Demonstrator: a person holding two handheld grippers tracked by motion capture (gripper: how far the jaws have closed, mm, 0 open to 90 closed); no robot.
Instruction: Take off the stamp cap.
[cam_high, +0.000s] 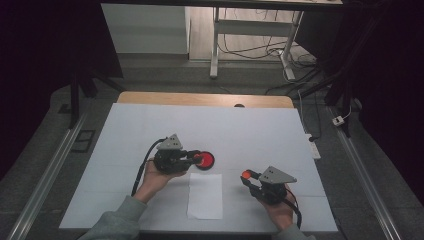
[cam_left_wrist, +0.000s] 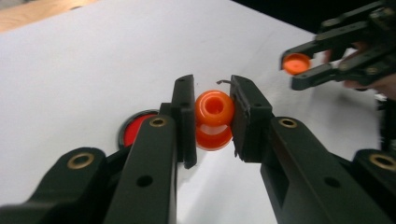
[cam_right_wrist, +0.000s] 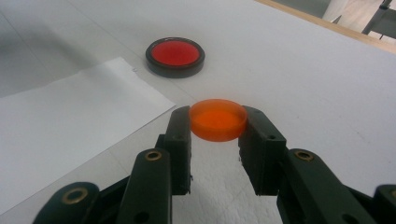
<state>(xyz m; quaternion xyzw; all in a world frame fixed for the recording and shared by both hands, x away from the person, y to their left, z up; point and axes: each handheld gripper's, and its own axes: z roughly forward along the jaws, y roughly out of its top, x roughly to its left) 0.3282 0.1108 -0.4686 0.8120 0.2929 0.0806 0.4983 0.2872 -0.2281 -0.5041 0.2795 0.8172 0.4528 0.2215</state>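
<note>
My left gripper (cam_high: 192, 159) (cam_left_wrist: 213, 99) is shut on a small orange container (cam_left_wrist: 214, 116) whose round open mouth faces the camera. Just beyond it a round red pad in a black rim (cam_high: 205, 160) (cam_left_wrist: 134, 128) (cam_right_wrist: 175, 56) lies on the table, partly hidden behind the jaw in the left gripper view. My right gripper (cam_high: 248, 176) (cam_right_wrist: 217, 116) is shut on a flat orange cap (cam_high: 246, 174) (cam_right_wrist: 218, 119) (cam_left_wrist: 296, 64), held level above the white surface to the right of the pad. The two grippers are apart.
A white sheet of paper (cam_high: 205, 196) (cam_right_wrist: 70, 121) lies near the front edge between the hands. The table has a white cover (cam_high: 250, 130), with a wooden edge (cam_high: 205, 98) at the far side. Desk legs and cables (cam_high: 280, 50) stand on the floor beyond.
</note>
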